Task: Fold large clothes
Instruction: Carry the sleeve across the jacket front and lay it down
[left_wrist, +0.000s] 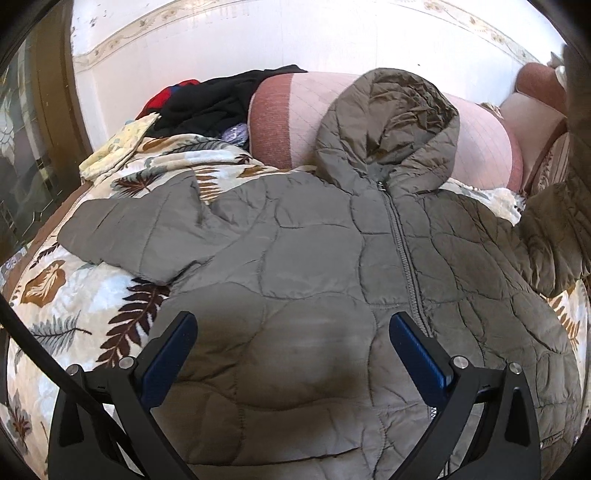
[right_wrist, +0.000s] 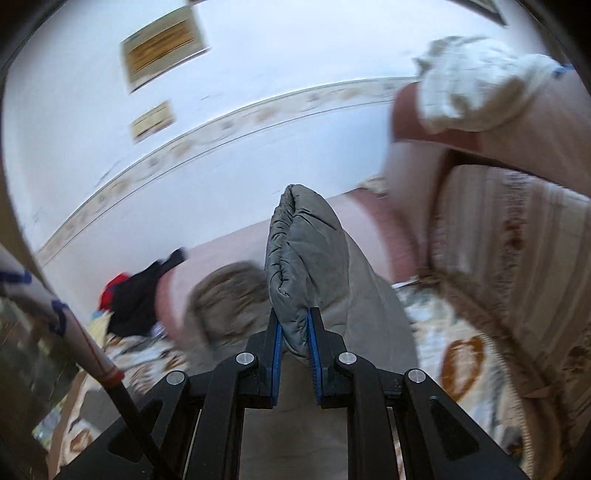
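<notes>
A grey-green quilted hooded jacket (left_wrist: 314, 266) lies front up on a leaf-print blanket (left_wrist: 74, 295), zipped, hood (left_wrist: 391, 122) resting against a pink bolster. Its left sleeve (left_wrist: 140, 232) lies spread out to the left. Its right sleeve (left_wrist: 554, 236) is lifted at the right edge of the left wrist view. My left gripper (left_wrist: 293, 332) is open and empty, just above the jacket's lower front. My right gripper (right_wrist: 295, 325) is shut on the right sleeve's cuff (right_wrist: 303, 254) and holds it up in the air.
A pink and rust bolster (left_wrist: 288, 114) lies along the white wall. A pile of black and red clothes (left_wrist: 207, 99) sits at the back left. Striped and pink cushions (right_wrist: 509, 236) stack at the right. A wooden door frame (left_wrist: 55, 92) stands far left.
</notes>
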